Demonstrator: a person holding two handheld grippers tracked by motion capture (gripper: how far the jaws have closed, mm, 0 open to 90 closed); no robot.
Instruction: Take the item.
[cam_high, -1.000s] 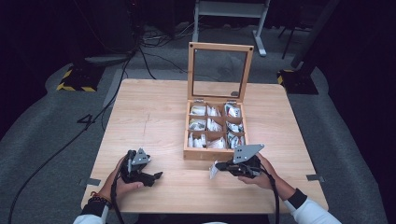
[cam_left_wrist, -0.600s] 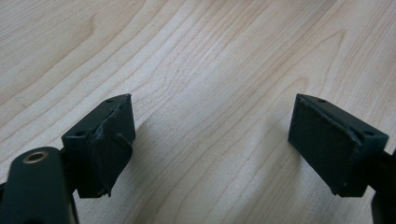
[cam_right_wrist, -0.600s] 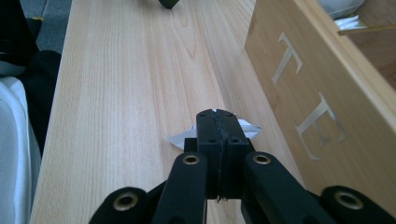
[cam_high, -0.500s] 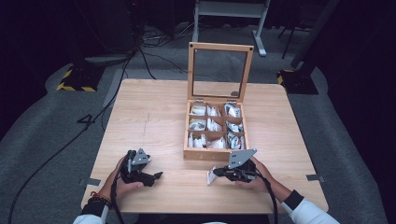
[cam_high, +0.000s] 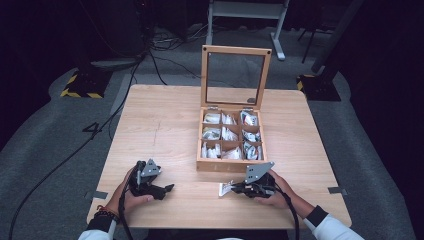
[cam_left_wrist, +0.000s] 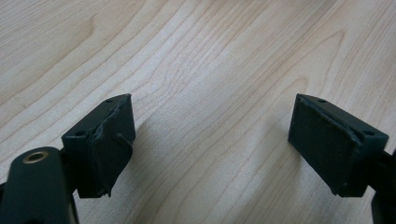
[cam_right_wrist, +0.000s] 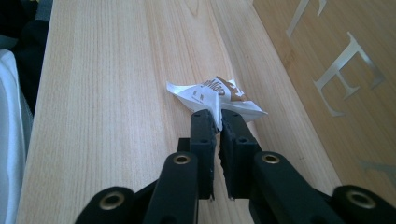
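A wooden box (cam_high: 230, 165) with several compartments of white packets stands mid-table, its glass lid (cam_high: 235, 75) propped upright. Just in front of it my right gripper (cam_high: 232, 189) is shut on a white packet with brown print (cam_high: 224, 189). In the right gripper view the jaws (cam_right_wrist: 219, 119) pinch the near edge of the packet (cam_right_wrist: 210, 93), which rests low over the tabletop beside the box's lettered front wall (cam_right_wrist: 336, 60). My left gripper (cam_high: 169, 188) lies near the table's front left. Its jaws (cam_left_wrist: 212, 135) are wide open over bare wood with nothing between them.
The wooden table (cam_high: 160, 125) has open surface to the left of the box and along its front edge. Cables (cam_high: 75, 150) and yellow-black stand bases (cam_high: 80, 87) lie on the grey floor around it. A person's white sleeve (cam_right_wrist: 9, 140) is at the table's edge.
My right gripper has moved left and down toward the tabletop with the packet still in it. The left gripper has stayed where it was.
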